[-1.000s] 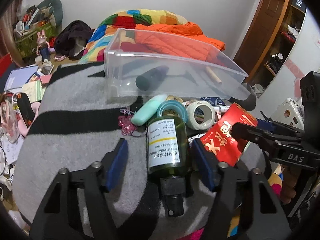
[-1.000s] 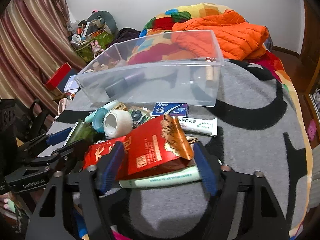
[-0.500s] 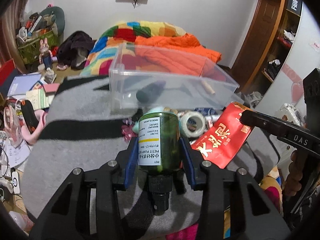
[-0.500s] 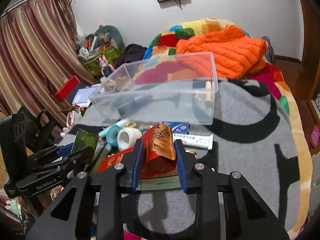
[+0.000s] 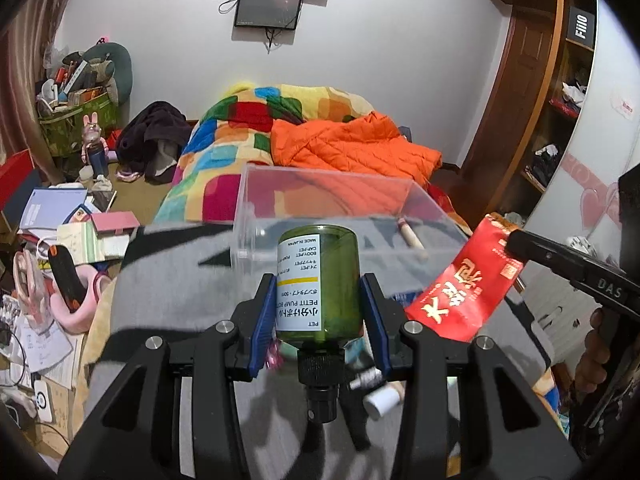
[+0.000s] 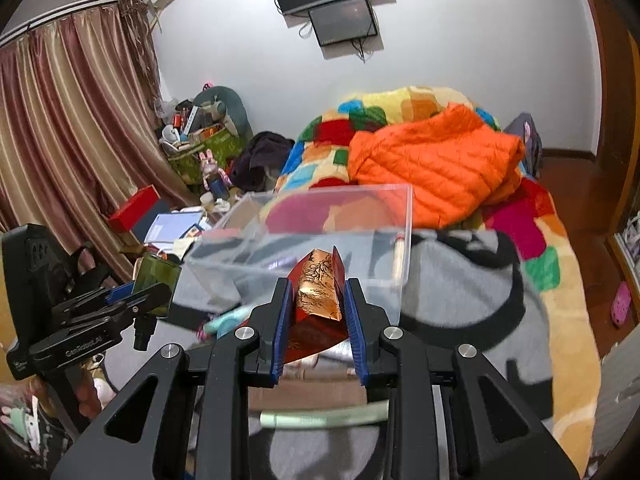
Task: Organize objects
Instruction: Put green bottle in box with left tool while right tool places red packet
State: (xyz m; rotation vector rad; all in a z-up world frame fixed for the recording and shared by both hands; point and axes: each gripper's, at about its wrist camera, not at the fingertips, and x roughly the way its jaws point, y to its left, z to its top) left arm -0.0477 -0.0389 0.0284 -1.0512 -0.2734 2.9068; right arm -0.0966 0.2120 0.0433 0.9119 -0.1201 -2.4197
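My left gripper (image 5: 319,286) is shut on a green pump bottle (image 5: 336,280) with a white label, held above the blanket with its black cap toward me. My right gripper (image 6: 316,290) has a red packet (image 6: 318,296) with a coppery foil end between its blue pads. The pads press on it and the jaws are still closing. Both items hang in front of the clear plastic bin (image 5: 328,196). In the left wrist view the red packet (image 5: 460,300) hangs from the right gripper (image 5: 516,240). The right wrist view shows the left gripper (image 6: 156,294) with the bottle (image 6: 156,276).
A wooden stick (image 5: 412,236) lies inside the bin. Small tubes (image 5: 380,398) and a mint tube (image 6: 324,418) lie on the grey and black blanket (image 5: 168,272) below. An orange jacket (image 6: 432,164) sits behind the bin. Clutter covers the floor (image 5: 60,240) at left.
Both grippers closed, the left on the green bottle and the right on the red packet, then rose with them off the blanket. The view tilted up toward the wall.
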